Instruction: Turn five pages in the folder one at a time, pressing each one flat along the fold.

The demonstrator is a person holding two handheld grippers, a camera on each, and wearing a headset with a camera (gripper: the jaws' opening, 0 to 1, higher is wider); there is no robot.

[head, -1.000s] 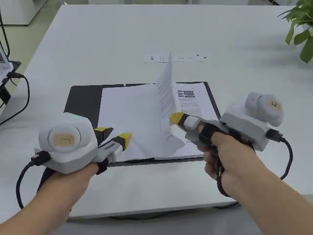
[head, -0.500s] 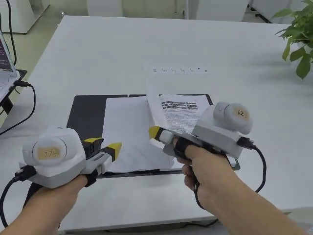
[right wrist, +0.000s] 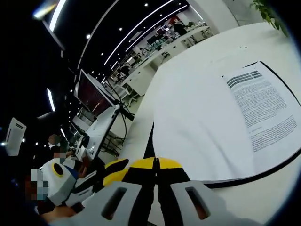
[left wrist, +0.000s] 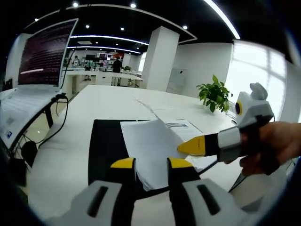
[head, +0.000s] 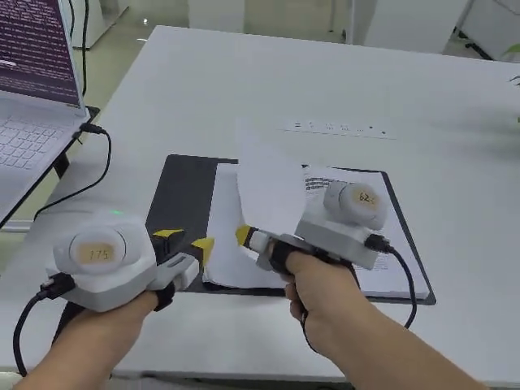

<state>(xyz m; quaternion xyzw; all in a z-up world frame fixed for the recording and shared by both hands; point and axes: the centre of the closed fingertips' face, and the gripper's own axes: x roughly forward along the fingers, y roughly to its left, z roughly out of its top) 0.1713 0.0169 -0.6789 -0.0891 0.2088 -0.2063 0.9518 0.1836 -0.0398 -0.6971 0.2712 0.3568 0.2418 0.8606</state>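
Right now I have one page mid-turn. My right claw (head: 244,236) is clamped on the near edge of a blank white paper sheet (head: 268,183) and holds it lifted, standing up over the middle of the open black folder (head: 185,191). In the right gripper view the yellow tips meet with no gap.

The folder lies flat on the broad white desk (head: 244,81), close to the near edge and roughly midway between the left and right edges. On its right half a white page of printed text (right wrist: 265,110) lies exposed, and more white paper lies on the left half, leaving a bare black strip at the folder's left side. A silver laptop (head: 32,97) sits beyond the desk's left edge.

My left claw (head: 186,240) hovers just off the folder's near left corner, jaws parted and gripping nothing.

As for progress, I judge this turn about halfway done: the sheet is up but not yet laid on the left half, and its fold is not yet pressed. I cannot tell how many of the five pages are already over; the paper on the left suggests at least one.
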